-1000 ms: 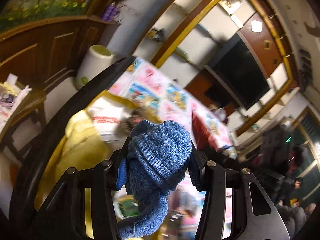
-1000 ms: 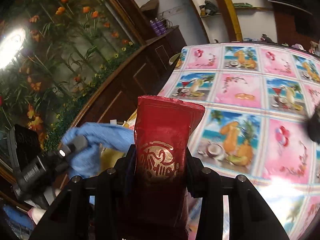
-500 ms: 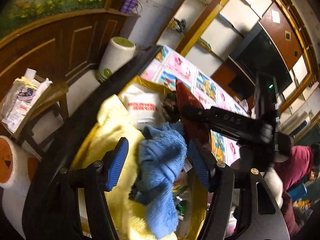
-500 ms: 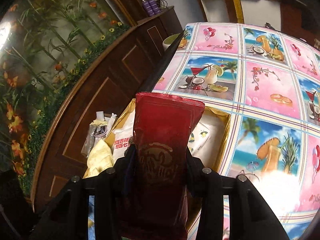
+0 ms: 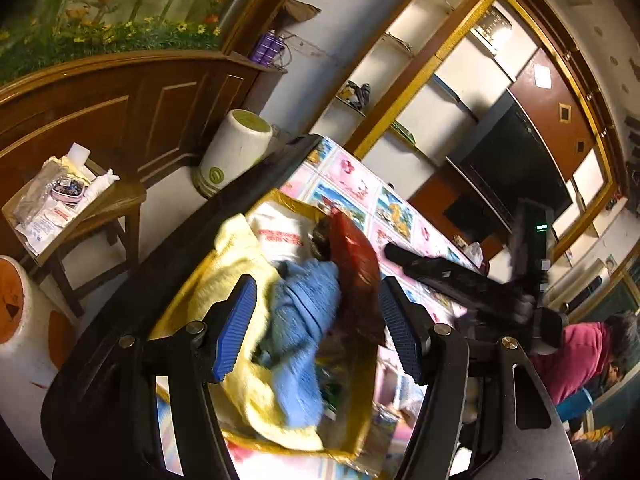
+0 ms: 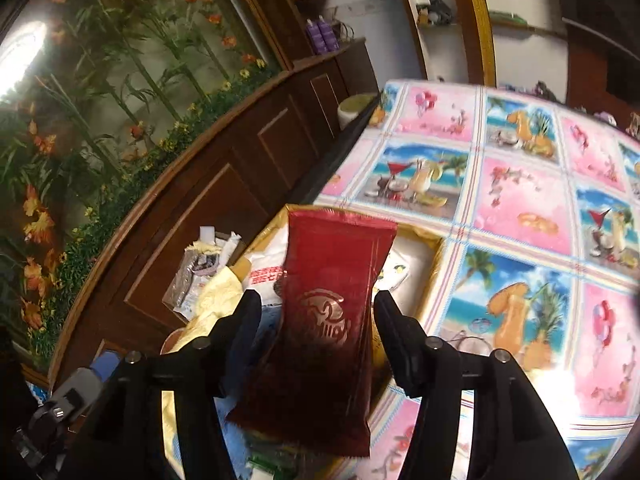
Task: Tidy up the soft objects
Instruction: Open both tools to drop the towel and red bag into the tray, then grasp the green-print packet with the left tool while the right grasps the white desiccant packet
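Blue terry towel (image 5: pixel 304 312) dropped in gold-rimmed box (image 5: pixel 360 420); left gripper (image 5: pixel 318 328) wide, empty. Right gripper (image 6: pixel 318 332) just opened, glossy red pouch (image 6: pixel 328 312) released between the jaws. Table's remaining items unclear.

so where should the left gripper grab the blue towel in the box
Grip the bunched upper fold of the blue towel, coming from above with the left gripper open. It lies crumpled on the yellow cloth, and the red packet crowds its right, so keep left.

One gold box (image 5: pixel 188 292) holds one blue towel (image 5: pixel 304 308), one yellow cloth (image 5: pixel 236 264), one red packet (image 5: pixel 356 268) and one white bag (image 5: pixel 280 232).
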`<state>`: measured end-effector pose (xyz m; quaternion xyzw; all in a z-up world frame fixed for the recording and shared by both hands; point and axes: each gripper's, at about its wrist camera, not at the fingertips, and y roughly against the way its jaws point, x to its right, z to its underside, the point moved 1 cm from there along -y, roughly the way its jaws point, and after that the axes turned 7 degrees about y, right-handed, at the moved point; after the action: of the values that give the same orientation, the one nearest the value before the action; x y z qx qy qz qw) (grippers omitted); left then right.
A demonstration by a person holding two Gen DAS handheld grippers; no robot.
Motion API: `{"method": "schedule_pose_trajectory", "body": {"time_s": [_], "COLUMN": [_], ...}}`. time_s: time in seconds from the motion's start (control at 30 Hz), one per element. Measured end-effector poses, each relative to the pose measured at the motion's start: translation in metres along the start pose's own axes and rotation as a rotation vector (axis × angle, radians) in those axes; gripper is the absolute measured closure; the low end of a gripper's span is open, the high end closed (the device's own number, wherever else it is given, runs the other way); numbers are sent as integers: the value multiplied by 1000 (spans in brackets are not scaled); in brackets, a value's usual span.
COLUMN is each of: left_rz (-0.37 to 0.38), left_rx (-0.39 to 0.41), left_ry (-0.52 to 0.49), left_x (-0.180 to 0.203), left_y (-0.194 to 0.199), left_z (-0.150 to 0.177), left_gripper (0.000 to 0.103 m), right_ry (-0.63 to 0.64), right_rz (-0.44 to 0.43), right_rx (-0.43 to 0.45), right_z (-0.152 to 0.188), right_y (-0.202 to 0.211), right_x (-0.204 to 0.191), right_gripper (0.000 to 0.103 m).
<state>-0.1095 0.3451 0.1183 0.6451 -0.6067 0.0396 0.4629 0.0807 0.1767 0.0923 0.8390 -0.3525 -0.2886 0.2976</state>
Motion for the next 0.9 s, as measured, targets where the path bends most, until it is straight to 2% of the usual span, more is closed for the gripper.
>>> {"method": "schedule_pose_trajectory", "body": {"time_s": [0.17,0.3,0.37,0.5,0.63,0.73,0.8,0.9], "left_rz": [24,46,44,30,3,-22,-31,-31], "left_rx": [-25,-63,-83,-109,-93,-69,-64,-70], "left_ry": [-77,-128,-142,-156,-179,-202,-209,-212], "left_x": [26,46,55,68,76,78,77,77], "left_y": [9,7,4,0,6,12,14,13], "left_z": [22,46,58,75,82,84,85,87], "left_gripper": [39,39,39,39,39,39,39,39], "right_ry": [5,-11,-2,50,129,237,316,410], "right_rz": [20,69,99,100,101,129,171,308], "right_rx": [79,42,9,-50,-79,-89,-107,-161], "right_z": [24,54,72,102,118,128,138,153], "right_y": [63,80,80,74,58,44,32,16], "right_x": [22,49,56,52,27,2,-12,-14], "right_gripper": [41,40,40,40,40,40,40,40]}}
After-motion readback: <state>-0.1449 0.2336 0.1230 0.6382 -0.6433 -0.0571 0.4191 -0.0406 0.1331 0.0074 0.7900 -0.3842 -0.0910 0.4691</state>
